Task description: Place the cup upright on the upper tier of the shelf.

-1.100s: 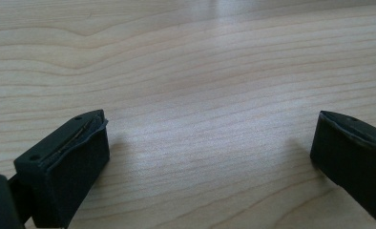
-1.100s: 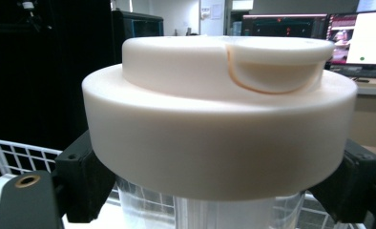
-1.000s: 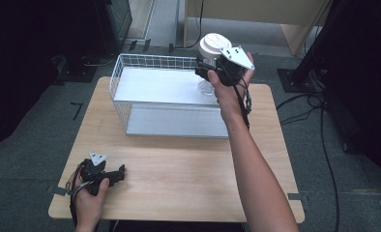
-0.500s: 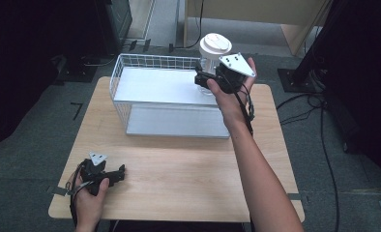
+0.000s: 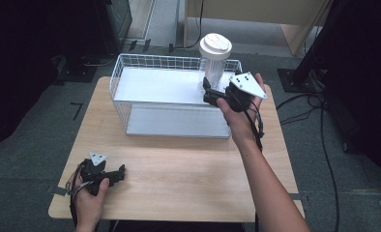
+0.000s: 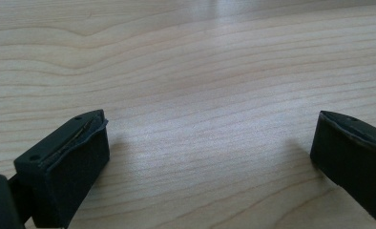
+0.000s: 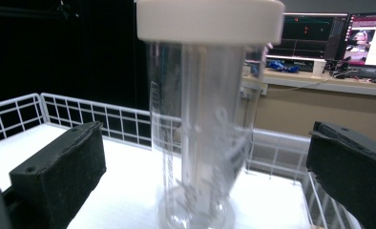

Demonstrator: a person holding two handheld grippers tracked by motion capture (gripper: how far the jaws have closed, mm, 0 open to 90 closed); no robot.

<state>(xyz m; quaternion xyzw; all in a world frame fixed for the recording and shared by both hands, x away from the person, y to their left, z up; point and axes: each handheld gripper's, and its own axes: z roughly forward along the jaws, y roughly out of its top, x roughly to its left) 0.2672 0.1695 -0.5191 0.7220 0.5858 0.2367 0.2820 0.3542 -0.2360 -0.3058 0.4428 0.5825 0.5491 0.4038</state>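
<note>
A tall clear jar (image 5: 212,67) with a white lid (image 5: 215,46) stands upright in the back right corner of a white wire basket (image 5: 145,62). My right gripper (image 5: 207,91) hovers open just in front of the jar, inside the basket's right end. In the right gripper view the jar (image 7: 200,133) stands a little beyond the open jaws, which do not touch it. My left gripper (image 5: 119,175) rests open on the wooden table (image 5: 179,159) at the near left. The left gripper view has bare wood between its jaws (image 6: 210,129).
The basket takes up the back middle of the table, and its white floor (image 5: 154,87) holds nothing but the jar. Cables (image 5: 324,111) trail on the grey floor at the right. A desk with monitors (image 7: 334,38) stands beyond the basket.
My right gripper has drawn back from the jar toward the near side. The jar stays standing in the basket. The left gripper has not moved.
</note>
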